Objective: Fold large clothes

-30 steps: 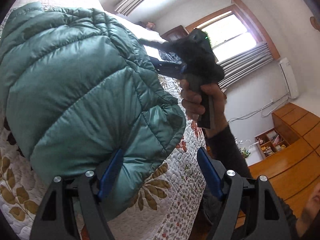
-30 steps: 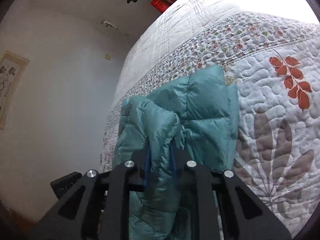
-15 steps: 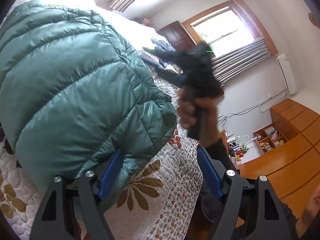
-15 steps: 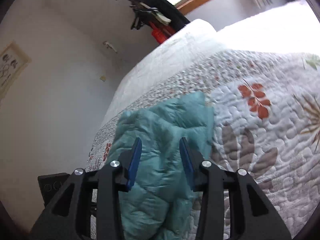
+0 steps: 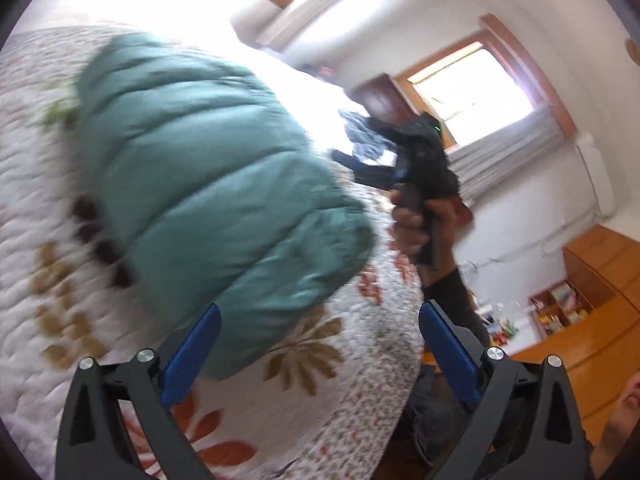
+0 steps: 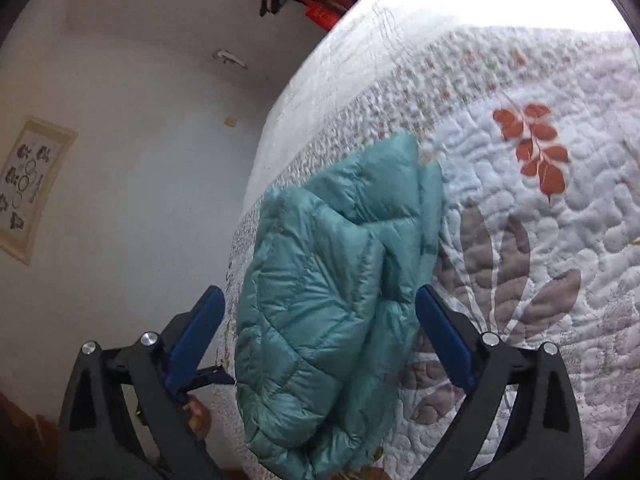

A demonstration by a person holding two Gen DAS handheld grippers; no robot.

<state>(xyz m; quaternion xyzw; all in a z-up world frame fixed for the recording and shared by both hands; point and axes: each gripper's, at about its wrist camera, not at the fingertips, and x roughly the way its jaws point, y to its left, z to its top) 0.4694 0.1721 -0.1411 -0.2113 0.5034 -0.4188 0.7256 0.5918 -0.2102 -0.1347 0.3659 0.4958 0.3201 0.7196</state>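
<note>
Left claw [image 5: 316, 344]: spread wide, holding nothing; its blue pads frame the near end of the jacket and bare quilt.
Right claw [image 6: 316, 332]: spread wide, empty; the jacket lies between and beyond its pads, whether touching them cannot be told. In the left view it shows at 2 o'clock, gripped by a hand [image 5: 420, 228] in a dark sleeve.
Jacket [image 5: 208, 196]: teal, puffy, quilted, bundled on the bed; in the left view it runs from centre toward 10 o'clock, blurred. In the right view [image 6: 332, 280] it sits at centre, reaching down to 6 o'clock, near the bed's edge.
Quilt [image 6: 540, 240]: white, stitched, with rust and grey-brown leaf prints, covering the bed under the jacket.
Window [image 5: 476, 96]: bright, wood-framed, at 1 o'clock in the left view.
Wall picture [image 6: 30, 184]: at 9 o'clock in the right view.
</note>
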